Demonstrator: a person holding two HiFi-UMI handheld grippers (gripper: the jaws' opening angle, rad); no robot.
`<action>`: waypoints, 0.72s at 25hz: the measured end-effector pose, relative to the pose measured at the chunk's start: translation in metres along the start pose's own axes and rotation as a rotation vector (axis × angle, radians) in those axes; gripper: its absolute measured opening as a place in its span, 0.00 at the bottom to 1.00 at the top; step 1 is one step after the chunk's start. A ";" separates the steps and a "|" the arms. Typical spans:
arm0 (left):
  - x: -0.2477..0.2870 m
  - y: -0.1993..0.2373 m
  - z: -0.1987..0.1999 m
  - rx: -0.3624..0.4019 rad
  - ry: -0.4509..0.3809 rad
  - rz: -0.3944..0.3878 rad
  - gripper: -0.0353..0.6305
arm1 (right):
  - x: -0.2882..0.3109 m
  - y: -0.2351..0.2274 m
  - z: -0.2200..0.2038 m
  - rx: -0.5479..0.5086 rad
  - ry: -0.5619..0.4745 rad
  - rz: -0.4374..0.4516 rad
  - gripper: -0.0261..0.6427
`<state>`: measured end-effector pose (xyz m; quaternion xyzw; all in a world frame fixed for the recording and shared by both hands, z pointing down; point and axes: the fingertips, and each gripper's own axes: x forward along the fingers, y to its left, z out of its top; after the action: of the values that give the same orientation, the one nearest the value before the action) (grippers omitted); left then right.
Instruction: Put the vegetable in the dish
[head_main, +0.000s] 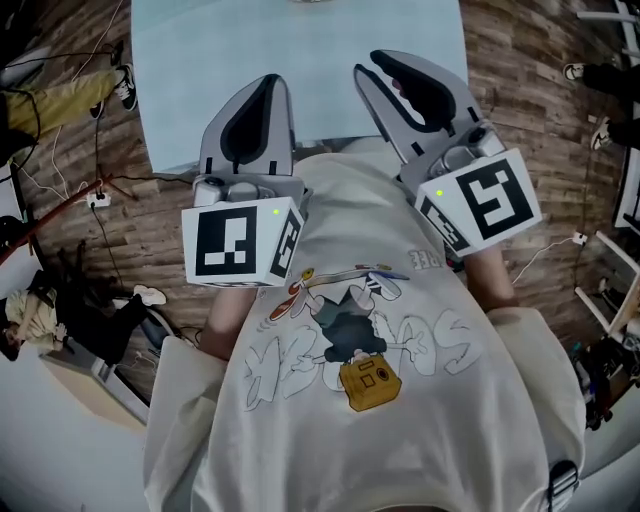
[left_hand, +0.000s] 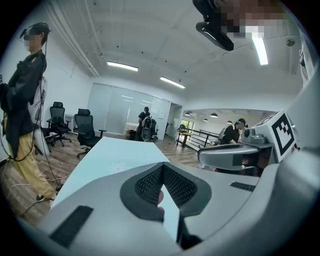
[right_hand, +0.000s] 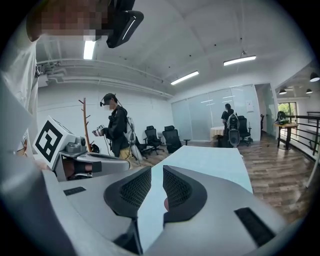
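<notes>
No vegetable and no dish show in any view. The pale blue table (head_main: 300, 60) lies ahead of me with a bare top, and both gripper views look along it (left_hand: 115, 155) (right_hand: 210, 160). My left gripper (head_main: 266, 88) is held close to my chest over the table's near edge; its ribbed pads (left_hand: 150, 182) meet at the tips with nothing between them. My right gripper (head_main: 378, 64) points forward beside it. Its jaws (right_hand: 156, 172) stand almost together, a thin slit between the pads, and hold nothing.
Wooden floor surrounds the table, with cables and a socket (head_main: 95, 195) at the left. A person (left_hand: 25, 100) stands at the table's left side, also seen in the right gripper view (right_hand: 117, 130). Office chairs (left_hand: 85, 127) and more people stand far back.
</notes>
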<state>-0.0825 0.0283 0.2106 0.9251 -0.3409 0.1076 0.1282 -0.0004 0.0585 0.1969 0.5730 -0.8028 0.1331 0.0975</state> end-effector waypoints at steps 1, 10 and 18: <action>0.000 0.000 0.000 -0.001 -0.003 -0.003 0.06 | 0.000 0.000 0.000 0.004 0.000 -0.001 0.17; -0.003 -0.009 0.002 0.016 -0.017 -0.018 0.06 | -0.013 -0.006 -0.005 0.040 -0.017 -0.038 0.17; -0.015 -0.005 -0.009 0.010 -0.001 -0.035 0.06 | -0.009 0.010 -0.011 0.056 -0.020 -0.064 0.14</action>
<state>-0.0919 0.0438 0.2138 0.9316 -0.3240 0.1068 0.1255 -0.0069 0.0729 0.2032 0.6023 -0.7809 0.1467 0.0775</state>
